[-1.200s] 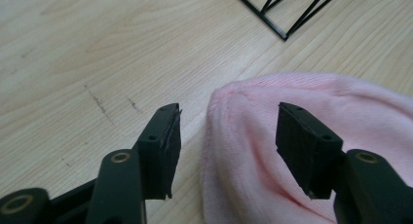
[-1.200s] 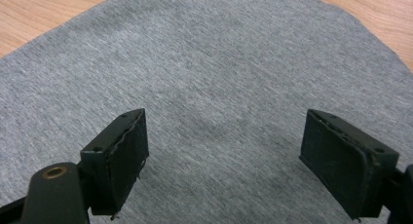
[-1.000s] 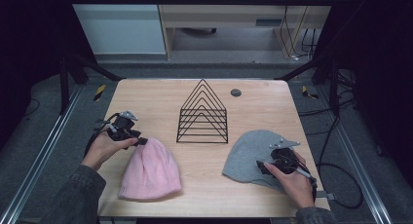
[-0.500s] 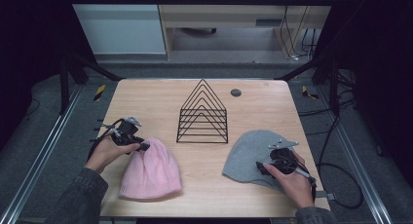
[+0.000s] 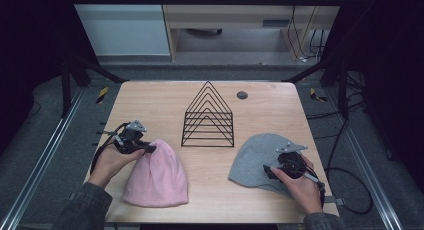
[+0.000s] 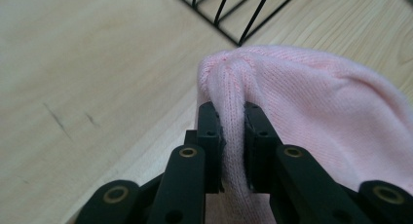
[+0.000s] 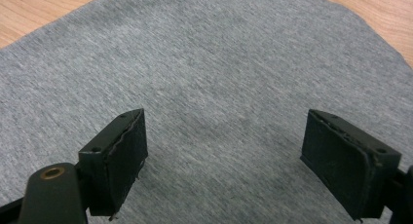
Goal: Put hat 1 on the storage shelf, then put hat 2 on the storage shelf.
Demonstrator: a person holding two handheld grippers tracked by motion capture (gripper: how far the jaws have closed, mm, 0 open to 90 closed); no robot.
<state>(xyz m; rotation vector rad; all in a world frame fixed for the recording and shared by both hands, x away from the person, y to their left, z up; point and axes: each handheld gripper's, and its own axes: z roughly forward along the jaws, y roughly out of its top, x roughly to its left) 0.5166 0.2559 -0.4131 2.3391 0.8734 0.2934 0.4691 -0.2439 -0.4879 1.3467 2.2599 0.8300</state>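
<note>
The pink hat (image 6: pixel 311 117), flat on the counter (image 5: pixel 165 102), was clamped at its crown by the left gripper (image 6: pixel 233 131), presumably for lifting, while the right gripper (image 7: pixel 224 160) was held apart over the grey hat (image 7: pixel 219 63).

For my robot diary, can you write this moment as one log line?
left claw: shut on pink hat | right claw: open over grey hat

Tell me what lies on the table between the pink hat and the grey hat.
Bare wood. In the high view, nothing sits between the pink hat and the grey hat; the black wire rack stands farther back, behind that gap.
</note>
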